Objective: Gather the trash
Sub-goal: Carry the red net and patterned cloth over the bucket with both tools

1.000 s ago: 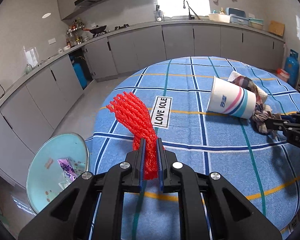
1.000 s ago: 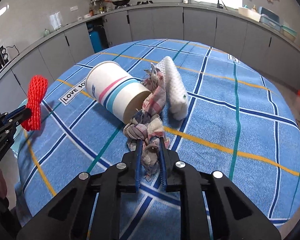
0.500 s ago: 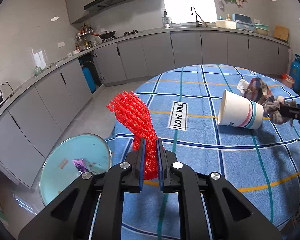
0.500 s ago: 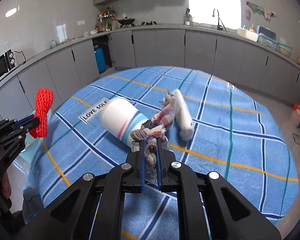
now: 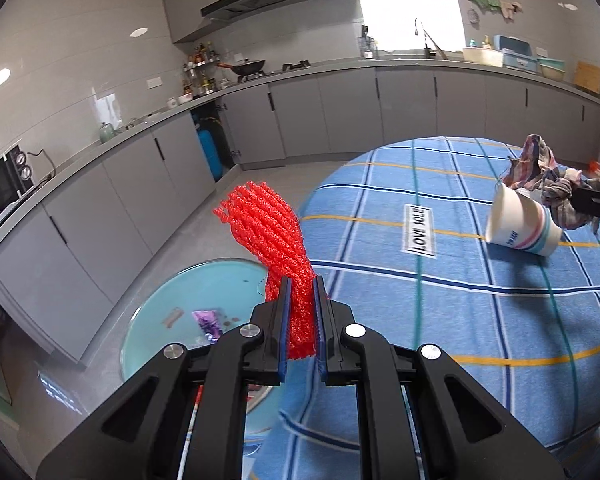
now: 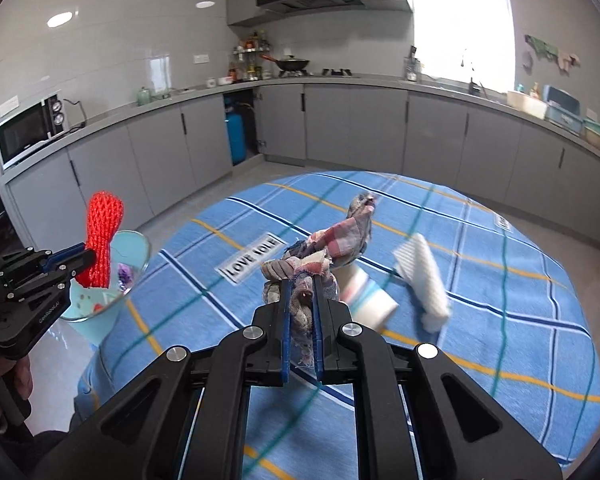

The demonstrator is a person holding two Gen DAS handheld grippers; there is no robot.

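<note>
My left gripper is shut on a red foam net, held up near the table's left edge above a light blue trash bin on the floor. From the right wrist view, the same red net stands over the bin. My right gripper is shut on a plaid rag, lifted off the blue checked tablecloth. A paper cup lies on its side below the rag. A white foam net lies on the cloth to the right.
Grey kitchen cabinets run along the far walls, with a microwave on the left counter. A "LOVE SOLE" label marks the cloth. The bin holds a purple wrapper and scraps. A hand grips the left tool.
Both grippers have risen. The left one carried the red net leftward over the bin. The right one lifted the rag clear of the table, leaving the cup and white net behind.
</note>
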